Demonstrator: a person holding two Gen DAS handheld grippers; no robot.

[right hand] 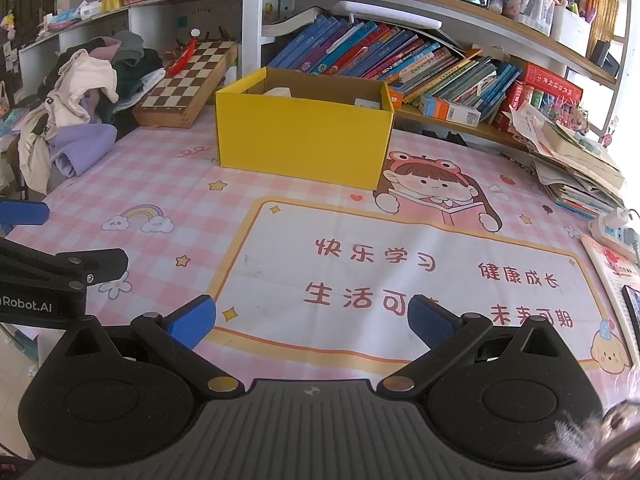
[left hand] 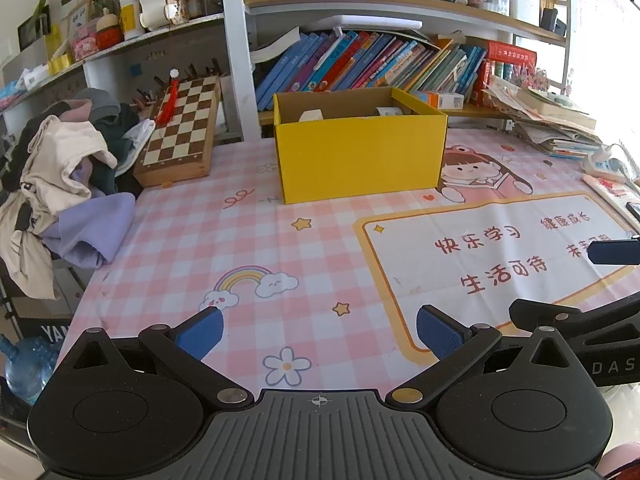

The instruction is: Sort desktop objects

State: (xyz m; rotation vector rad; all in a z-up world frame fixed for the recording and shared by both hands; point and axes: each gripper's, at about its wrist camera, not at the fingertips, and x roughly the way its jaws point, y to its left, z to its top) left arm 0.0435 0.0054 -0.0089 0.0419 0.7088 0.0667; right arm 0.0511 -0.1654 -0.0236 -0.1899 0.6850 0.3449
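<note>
The worktop wears a smooth, wipe-clean pink checked mat. At its back stands the yellow box, stiff light cardboard, open-topped, pale items inside; I would take it by a wall's top edge. Both my left gripper and right gripper have fingers spread, empty, near the box.

Matt yellow cardboard box, glossy printed desk mat, wooden chessboard
</note>
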